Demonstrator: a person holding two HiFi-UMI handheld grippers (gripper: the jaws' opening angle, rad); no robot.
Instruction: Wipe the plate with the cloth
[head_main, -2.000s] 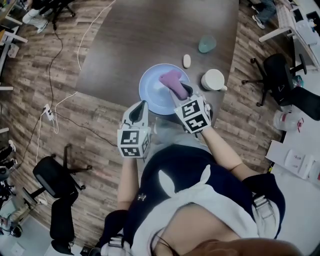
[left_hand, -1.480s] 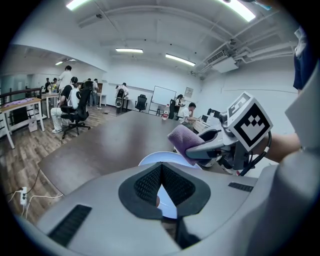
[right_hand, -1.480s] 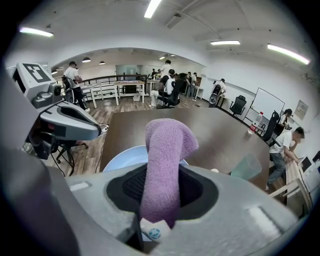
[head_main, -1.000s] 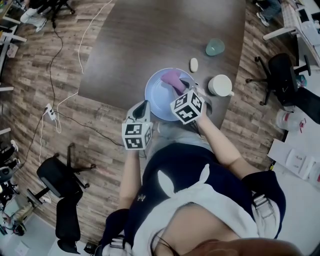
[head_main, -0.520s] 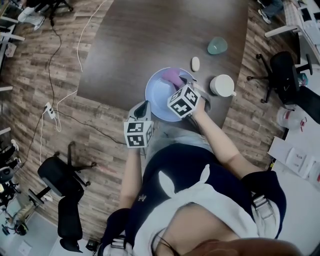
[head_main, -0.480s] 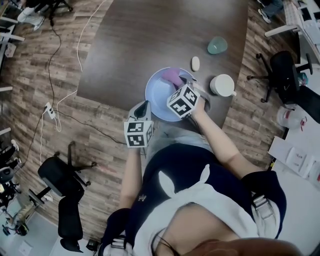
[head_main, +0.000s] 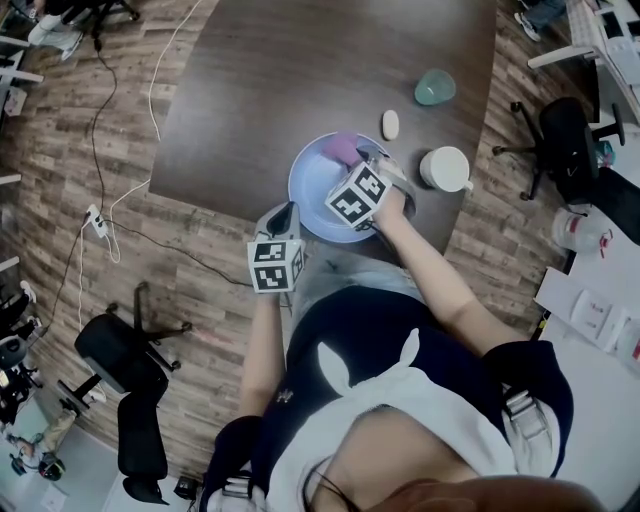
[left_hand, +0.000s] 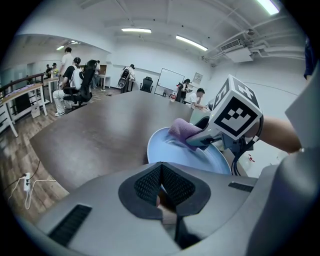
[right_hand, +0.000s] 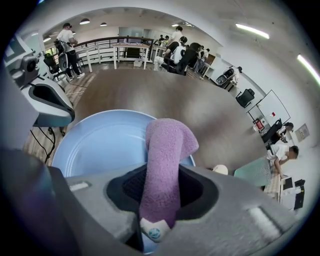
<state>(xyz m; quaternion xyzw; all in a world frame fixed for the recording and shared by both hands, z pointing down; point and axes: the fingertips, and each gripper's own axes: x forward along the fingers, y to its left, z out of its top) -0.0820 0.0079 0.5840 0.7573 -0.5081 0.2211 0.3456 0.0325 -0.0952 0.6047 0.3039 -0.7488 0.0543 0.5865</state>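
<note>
We clamp the fuzzy purple cloth in our right gripper over the round, smooth pale-blue plate at the dark table's near edge, while our left gripper, ribbed pads together, hangs empty near-left of it.

In the head view the right tongs hide much of the cloth and the right rim of the plate.

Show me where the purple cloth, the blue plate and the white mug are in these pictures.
purple cloth (right_hand: 167, 150), right gripper view, middle of its fold.
blue plate (right_hand: 97, 145), right gripper view, bare surface left of the cloth.
white mug (head_main: 444, 167), head view, its open top.
</note>
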